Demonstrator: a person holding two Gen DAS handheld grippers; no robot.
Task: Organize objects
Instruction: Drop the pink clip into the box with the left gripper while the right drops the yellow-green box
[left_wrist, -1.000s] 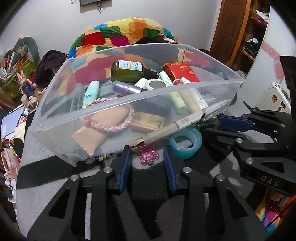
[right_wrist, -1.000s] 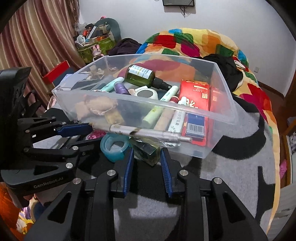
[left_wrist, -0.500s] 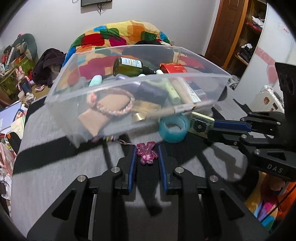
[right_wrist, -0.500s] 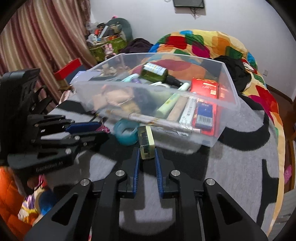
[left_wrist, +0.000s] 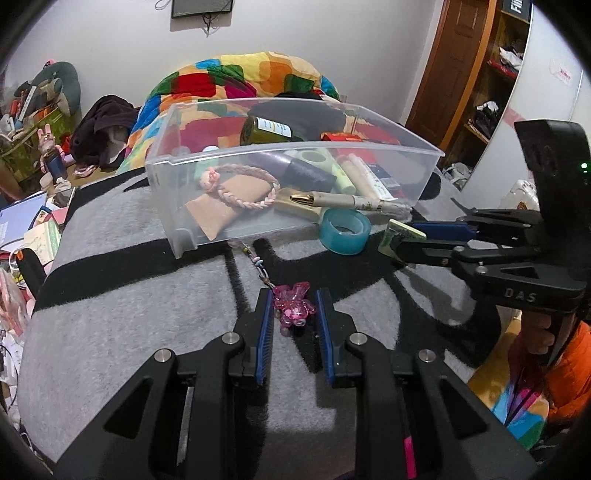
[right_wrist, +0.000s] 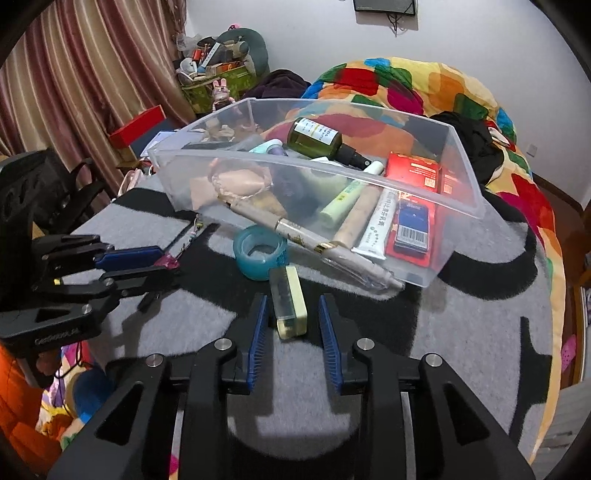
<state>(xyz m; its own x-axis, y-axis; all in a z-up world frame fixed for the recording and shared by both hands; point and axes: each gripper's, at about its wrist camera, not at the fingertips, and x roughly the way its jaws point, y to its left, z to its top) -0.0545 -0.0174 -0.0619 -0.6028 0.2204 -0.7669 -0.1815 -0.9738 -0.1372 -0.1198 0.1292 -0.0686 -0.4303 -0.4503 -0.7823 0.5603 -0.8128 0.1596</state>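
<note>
Both grippers, 1 second ago pressed up to the front wall of the clear bin (left_wrist: 295, 150), now stand drawn back from it over the grey-and-black blanket (left_wrist: 129, 332). The left gripper (left_wrist: 293, 310) is clamped on the pink charm (left_wrist: 293, 304), whose beaded cord trails back toward the bin. The right gripper (right_wrist: 291, 317) is opening its jaws around the yellow-green block (right_wrist: 288, 306), which lies between the pads with a gap on each side, just in front of the teal tape roll (right_wrist: 260, 254). The 2 small items are thus pulled clear of the bin's foot, probably ready to be lifted in; neither is stowed yet. Legible writing: "DAS" on the right gripper's body in the left wrist view; the left gripper's logo is blurred. A white tube (right_wrist: 380, 225) carries Chinese characters, a blue-and-red pack (right_wrist: 412, 229) a barcode; the green bottle's (right_wrist: 314, 136) label is too small to read.
</note>
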